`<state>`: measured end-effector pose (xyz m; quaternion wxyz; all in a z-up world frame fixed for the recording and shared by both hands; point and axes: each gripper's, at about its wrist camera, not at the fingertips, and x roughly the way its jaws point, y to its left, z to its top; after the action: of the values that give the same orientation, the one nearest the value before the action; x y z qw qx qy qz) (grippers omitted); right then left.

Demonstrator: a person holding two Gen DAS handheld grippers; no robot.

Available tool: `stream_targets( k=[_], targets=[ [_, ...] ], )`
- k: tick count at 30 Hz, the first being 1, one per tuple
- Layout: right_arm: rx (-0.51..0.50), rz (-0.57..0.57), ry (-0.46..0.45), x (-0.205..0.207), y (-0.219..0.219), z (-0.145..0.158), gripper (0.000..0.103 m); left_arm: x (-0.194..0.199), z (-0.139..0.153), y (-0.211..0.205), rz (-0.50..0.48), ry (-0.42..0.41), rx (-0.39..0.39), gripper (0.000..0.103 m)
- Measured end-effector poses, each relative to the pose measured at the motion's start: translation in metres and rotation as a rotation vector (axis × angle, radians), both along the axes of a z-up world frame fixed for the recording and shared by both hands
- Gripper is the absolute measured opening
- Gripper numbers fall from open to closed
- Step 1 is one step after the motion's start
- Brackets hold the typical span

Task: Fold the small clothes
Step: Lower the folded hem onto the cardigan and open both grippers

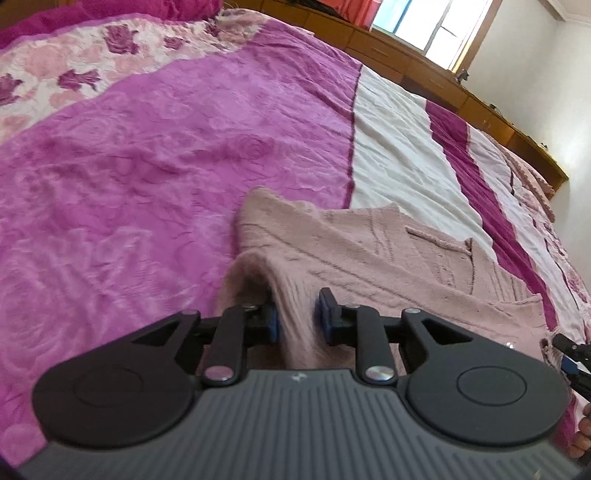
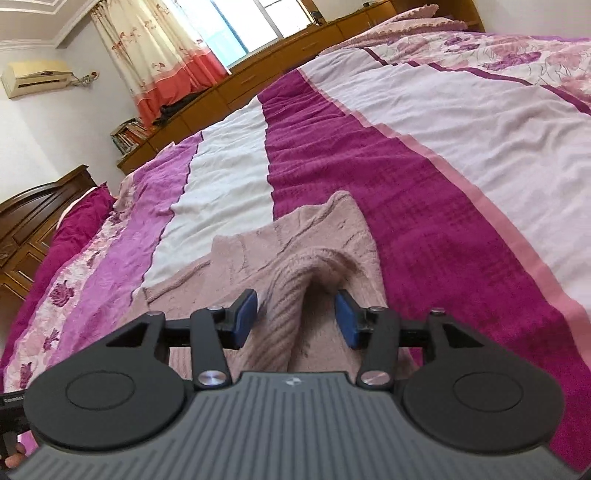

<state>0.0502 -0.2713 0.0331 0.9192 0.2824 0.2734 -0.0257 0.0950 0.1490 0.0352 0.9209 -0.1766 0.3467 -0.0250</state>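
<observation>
Pink-striped bedspread [image 1: 147, 177] carries a knit sweater [image 1: 369, 251] — both grippers, left [image 1: 297, 317] and right [image 2: 297, 319], spread, straddling raised folds, seemingly barely touching.

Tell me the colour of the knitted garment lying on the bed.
Dusty pale pink, a ribbed knit garment; the right wrist view shows it best.

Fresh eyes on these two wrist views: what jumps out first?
A pink knitted sweater lies on the magenta-and-white bedspread, a raised fold of it between each gripper's parted jaws. Left gripper straddles one ridge, right gripper another. A bright window sits beyond the bed.
</observation>
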Motion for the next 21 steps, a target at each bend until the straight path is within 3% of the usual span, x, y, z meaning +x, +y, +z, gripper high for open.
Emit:
stream_targets(
  k=[3,5,10,17,21],
  targets=[
    [-0.003,0.011,-0.005,-0.011,0.002,0.004,0.056,-0.011,0.001,0.01,0.02,0.006,-0.012,0.024],
    [-0.008,0.014,-0.018,-0.019,0.003,0.008,0.063,-0.016,0.002,0.013,0.03,0.01,-0.025,0.025],
    [-0.033,0.006,-0.028,-0.035,0.012,0.021,0.066,-0.021,0.003,0.014,0.025,0.012,-0.047,0.034],
    [-0.248,0.058,-0.057,-0.028,0.054,0.043,0.066,-0.02,0.0,-0.002,0.016,0.01,0.037,0.034],
    [-0.319,0.103,-0.026,-0.01,0.077,0.037,0.066,-0.02,-0.003,-0.002,0.033,0.013,0.031,0.034]
  ],
)
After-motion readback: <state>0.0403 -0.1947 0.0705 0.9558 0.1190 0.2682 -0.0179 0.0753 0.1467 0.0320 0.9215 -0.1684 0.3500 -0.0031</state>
